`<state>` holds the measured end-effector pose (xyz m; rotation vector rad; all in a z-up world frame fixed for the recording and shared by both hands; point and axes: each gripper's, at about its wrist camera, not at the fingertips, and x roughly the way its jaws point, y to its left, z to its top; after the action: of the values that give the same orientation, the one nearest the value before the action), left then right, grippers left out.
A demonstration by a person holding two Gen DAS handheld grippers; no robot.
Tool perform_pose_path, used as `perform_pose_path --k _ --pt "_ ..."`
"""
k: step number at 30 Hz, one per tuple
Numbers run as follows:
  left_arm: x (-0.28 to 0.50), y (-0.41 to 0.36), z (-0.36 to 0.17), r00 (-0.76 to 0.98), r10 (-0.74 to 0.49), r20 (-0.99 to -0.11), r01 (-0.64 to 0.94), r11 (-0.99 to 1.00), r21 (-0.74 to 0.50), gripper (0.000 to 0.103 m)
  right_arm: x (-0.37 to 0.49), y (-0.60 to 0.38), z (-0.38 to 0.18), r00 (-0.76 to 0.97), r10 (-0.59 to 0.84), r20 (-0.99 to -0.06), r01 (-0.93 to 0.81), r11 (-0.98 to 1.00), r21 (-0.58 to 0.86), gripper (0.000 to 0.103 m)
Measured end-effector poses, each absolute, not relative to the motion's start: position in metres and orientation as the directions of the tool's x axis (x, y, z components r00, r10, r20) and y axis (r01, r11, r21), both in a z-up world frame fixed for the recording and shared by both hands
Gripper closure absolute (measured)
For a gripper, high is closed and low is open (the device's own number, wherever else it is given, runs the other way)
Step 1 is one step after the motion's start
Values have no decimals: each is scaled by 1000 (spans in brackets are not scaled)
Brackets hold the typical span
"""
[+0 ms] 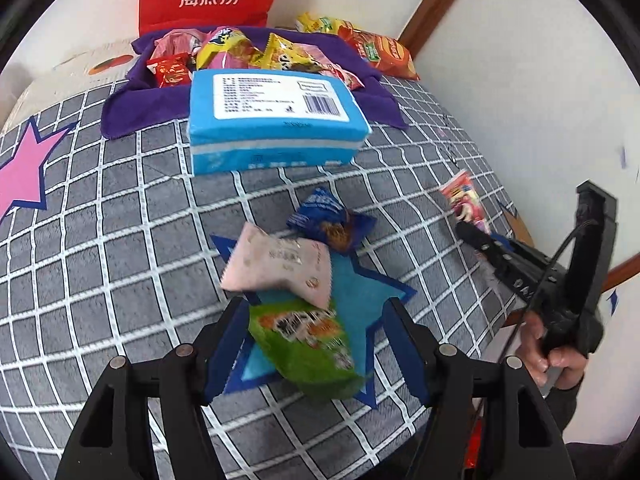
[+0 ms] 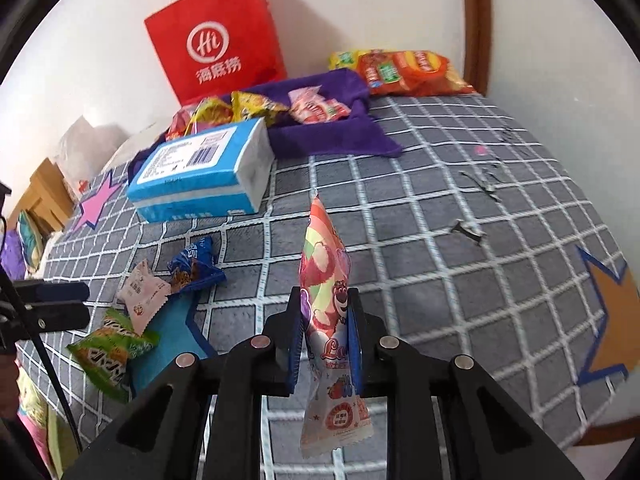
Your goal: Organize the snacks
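While the right gripper (image 2: 325,334) pinches the bear packet (image 2: 326,300) upright above the bedspread (image 2: 460,240), the left gripper (image 1: 316,344) hangs spread over the green packet (image 1: 304,344); its long axis runs forward between the fingers; the purple cloth (image 1: 132,108) lies well ahead.

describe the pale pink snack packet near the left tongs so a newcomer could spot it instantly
Start at the big blue tissue pack on the grey checked bedspread, then come toward the open left tongs to the blue star patch. Three small snacks cluster there: the pale pink packet lies between a dark blue wrapper and a green packet. It alone is pastel pink with zigzag-cut ends.
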<state>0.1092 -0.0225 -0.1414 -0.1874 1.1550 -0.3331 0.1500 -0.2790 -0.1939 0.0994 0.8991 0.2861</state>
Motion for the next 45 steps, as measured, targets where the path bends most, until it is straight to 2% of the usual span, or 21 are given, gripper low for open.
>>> perform_pose_path --k 7,11,13,14,17,32,45 --pt "97 -35 -162 363 -317 -876 155 948 -279 35 121 -298 -183 608 286 -740 -185 958 218 83" --pt "96 -42 -171 362 -250 -898 156 966 -207 35 106 -301 -183 606 281 -744 -180 960 216 83" --pt "97 -41 -177 355 -244 -903 143 968 -206 37 101 -302 -183 605 281 -745 -176 960 219 83" --pt "97 -40 -179 357 -248 -900 136 968 -212 42 98 -302 -184 604 280 -746 -170 960 223 83" --pt "94 -36 -180 367 -278 -887 136 960 -245 47 92 -304 -184 602 276 -749 -156 961 228 83" --pt "81 -8 -131 467 -324 -822 165 946 -279 49 75 -296 -156 631 282 -722 -135 957 256 83" --pt "82 9 -97 537 -316 -782 129 947 -294 49 86 -269 -125 642 347 -684 -218 938 270 83"
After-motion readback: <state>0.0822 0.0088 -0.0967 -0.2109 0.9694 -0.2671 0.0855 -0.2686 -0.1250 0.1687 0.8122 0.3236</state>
